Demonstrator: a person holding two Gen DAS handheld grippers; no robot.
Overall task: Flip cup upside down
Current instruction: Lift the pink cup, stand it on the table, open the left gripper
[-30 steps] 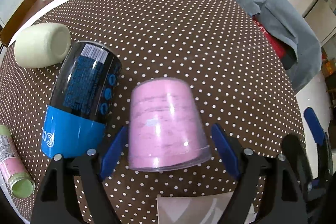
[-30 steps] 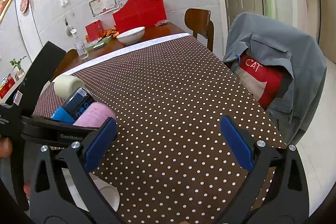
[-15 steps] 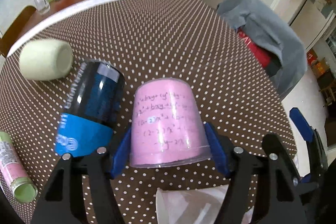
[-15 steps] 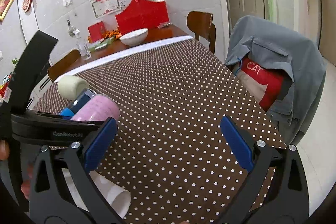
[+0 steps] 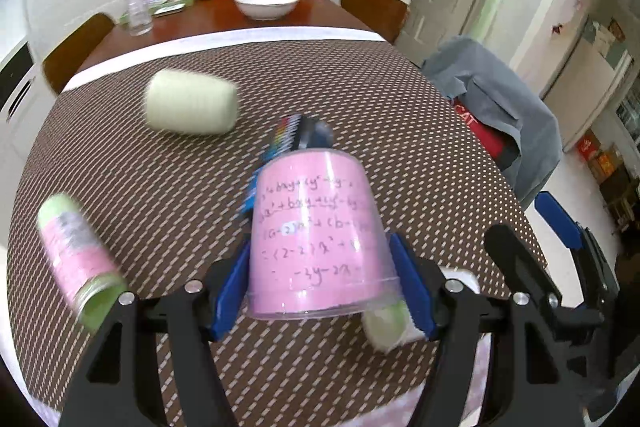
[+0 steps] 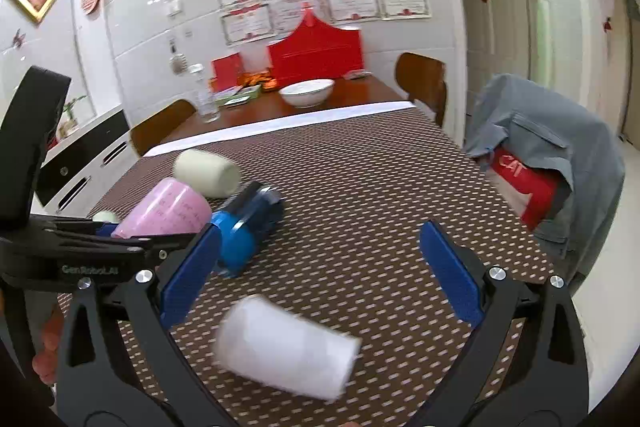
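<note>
Dining room, certificates on wall; brown dotted tabletop [image 5: 168,195]. Left tool [image 5: 324,291] clamped on pink plastic cup [image 5: 316,227] near its rim, base pointing ahead. Light, thin-walled, slick; best gripped gently at mid-wall. Right tool [image 6: 320,267] wide, holding nothing.

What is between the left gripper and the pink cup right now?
Nothing. The left gripper is already shut on the pink cup, one blue finger on each side near its wide end. The blue can lies behind it.
</note>
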